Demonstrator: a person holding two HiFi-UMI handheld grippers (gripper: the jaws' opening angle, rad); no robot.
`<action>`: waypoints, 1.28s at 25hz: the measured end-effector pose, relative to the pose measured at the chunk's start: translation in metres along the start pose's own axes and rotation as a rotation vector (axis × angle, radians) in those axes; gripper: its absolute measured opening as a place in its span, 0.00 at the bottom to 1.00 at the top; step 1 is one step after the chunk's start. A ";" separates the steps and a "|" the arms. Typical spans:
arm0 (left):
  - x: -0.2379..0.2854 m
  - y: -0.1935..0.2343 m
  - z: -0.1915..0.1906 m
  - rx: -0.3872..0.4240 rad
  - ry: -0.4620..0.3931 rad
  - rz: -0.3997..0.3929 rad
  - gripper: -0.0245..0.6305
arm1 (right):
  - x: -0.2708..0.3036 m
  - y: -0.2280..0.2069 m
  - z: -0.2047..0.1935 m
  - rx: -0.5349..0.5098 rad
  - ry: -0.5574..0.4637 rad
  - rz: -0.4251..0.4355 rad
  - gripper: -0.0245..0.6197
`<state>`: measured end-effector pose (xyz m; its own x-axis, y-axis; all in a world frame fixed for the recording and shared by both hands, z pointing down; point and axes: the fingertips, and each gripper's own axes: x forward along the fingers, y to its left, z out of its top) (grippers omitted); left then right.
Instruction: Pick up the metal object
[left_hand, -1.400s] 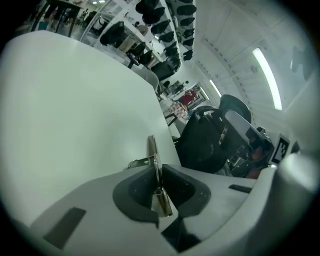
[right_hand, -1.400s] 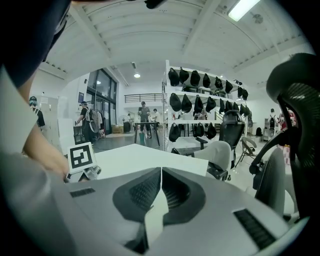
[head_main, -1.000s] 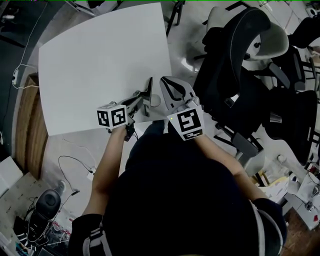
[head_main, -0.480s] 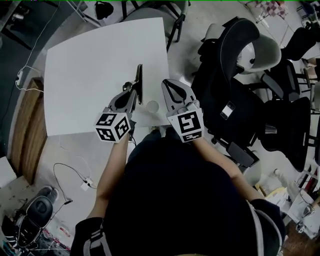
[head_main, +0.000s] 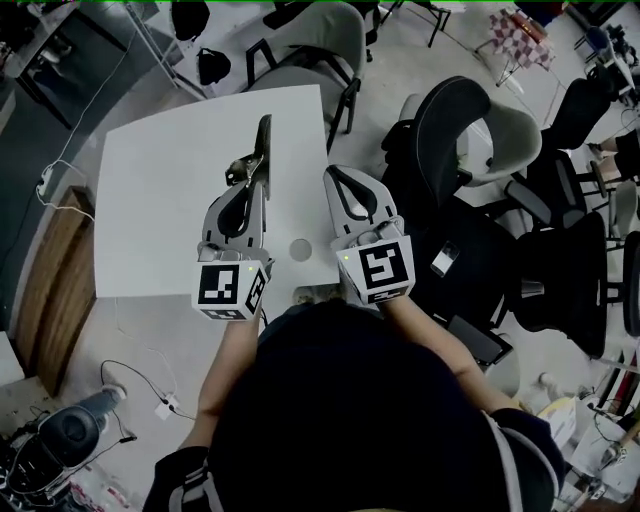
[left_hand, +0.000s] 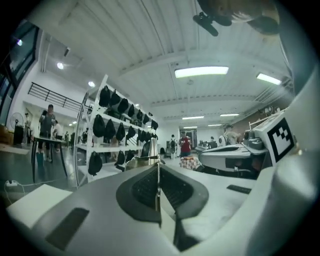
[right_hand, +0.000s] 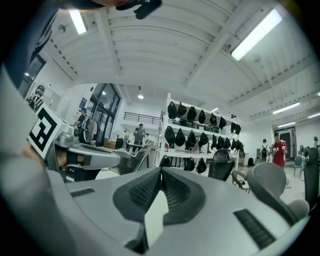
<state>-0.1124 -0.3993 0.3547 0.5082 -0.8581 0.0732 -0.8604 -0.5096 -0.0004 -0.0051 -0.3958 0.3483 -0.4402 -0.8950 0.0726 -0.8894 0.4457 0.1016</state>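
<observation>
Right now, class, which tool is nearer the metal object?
Left. The left tool is shut on the metal object, which sticks out past its tips; the right tool is alongside, shut, clear of it.

Grey left tool (head_main: 248, 178), right tool (head_main: 336, 172), marker-patterned cubes (head_main: 232, 290).

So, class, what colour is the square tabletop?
The square tabletop is plain white; the head view shows it best.

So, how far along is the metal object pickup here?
Done: the left tongs are shut on the thin flat metal strip, which sticks out ahead of them, apparently up off the white table. In hand: just holding it. The right tongs are shut and empty. Left: nothing obvious.
</observation>
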 end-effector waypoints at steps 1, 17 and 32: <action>0.000 0.000 0.012 0.008 -0.031 0.006 0.07 | 0.000 -0.004 0.010 -0.010 -0.020 -0.010 0.08; 0.004 0.003 0.117 0.096 -0.215 0.053 0.07 | -0.008 -0.040 0.103 -0.137 -0.201 -0.091 0.08; 0.005 -0.011 0.115 0.094 -0.214 0.045 0.07 | -0.019 -0.046 0.099 -0.104 -0.197 -0.071 0.08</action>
<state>-0.0955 -0.4051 0.2402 0.4748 -0.8686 -0.1420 -0.8800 -0.4659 -0.0926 0.0321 -0.4012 0.2439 -0.4020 -0.9061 -0.1322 -0.9058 0.3724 0.2022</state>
